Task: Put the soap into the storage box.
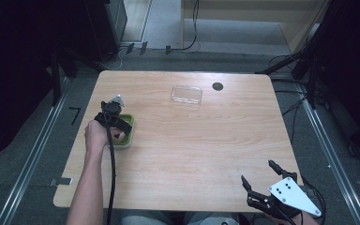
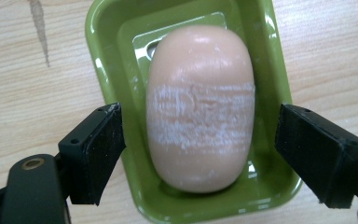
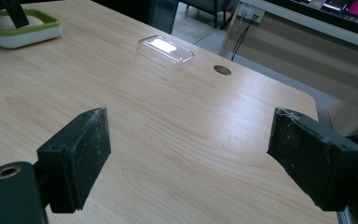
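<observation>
Soap lay in its dish, my jaws apart.
From above, my left gripper (image 1: 117,123) hovered over the green dish (image 1: 129,125) at the table's (image 1: 192,150) left. Its camera showed the soap (image 2: 200,109) between spread, untouching jaws; my right gripper (image 3: 186,154) gaped near the clear lid (image 3: 165,52).

The soap (image 2: 199,109) lies in the dish (image 2: 107,70), which sits at the worktop's (image 1: 192,154) left side. The clear lid (image 1: 186,95) rests farther back near the middle, a small round disc (image 1: 217,86) just to its right.
</observation>
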Tool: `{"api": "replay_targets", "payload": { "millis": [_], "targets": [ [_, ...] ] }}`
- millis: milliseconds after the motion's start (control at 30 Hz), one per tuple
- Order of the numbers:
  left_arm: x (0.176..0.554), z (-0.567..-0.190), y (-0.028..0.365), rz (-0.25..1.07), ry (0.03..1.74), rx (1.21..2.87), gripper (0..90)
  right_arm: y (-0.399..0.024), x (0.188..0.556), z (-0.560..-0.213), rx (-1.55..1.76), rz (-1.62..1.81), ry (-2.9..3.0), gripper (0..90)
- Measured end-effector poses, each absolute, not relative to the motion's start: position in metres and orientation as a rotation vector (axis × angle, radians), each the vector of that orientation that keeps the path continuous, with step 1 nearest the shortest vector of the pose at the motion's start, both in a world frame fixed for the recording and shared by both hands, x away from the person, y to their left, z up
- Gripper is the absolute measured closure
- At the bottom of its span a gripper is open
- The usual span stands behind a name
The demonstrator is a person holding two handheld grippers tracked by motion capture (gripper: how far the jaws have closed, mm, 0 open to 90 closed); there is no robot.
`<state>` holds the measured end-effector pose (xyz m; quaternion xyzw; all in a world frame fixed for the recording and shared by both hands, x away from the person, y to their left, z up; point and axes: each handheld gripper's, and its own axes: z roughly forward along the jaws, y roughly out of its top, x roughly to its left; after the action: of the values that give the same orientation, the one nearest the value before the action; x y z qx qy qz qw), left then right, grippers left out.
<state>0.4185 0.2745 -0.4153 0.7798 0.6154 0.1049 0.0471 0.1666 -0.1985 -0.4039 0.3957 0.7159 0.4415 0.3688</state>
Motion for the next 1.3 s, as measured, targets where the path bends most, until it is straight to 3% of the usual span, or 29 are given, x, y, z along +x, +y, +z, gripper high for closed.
{"api": "replay_targets", "payload": {
  "millis": [1300],
  "targets": [
    [0.342,-0.399,0.29,0.273,1.889,2.435,7.6,-0.196,0.166,-0.403,1.0,1.136,1.843,13.3]
  ]
}}
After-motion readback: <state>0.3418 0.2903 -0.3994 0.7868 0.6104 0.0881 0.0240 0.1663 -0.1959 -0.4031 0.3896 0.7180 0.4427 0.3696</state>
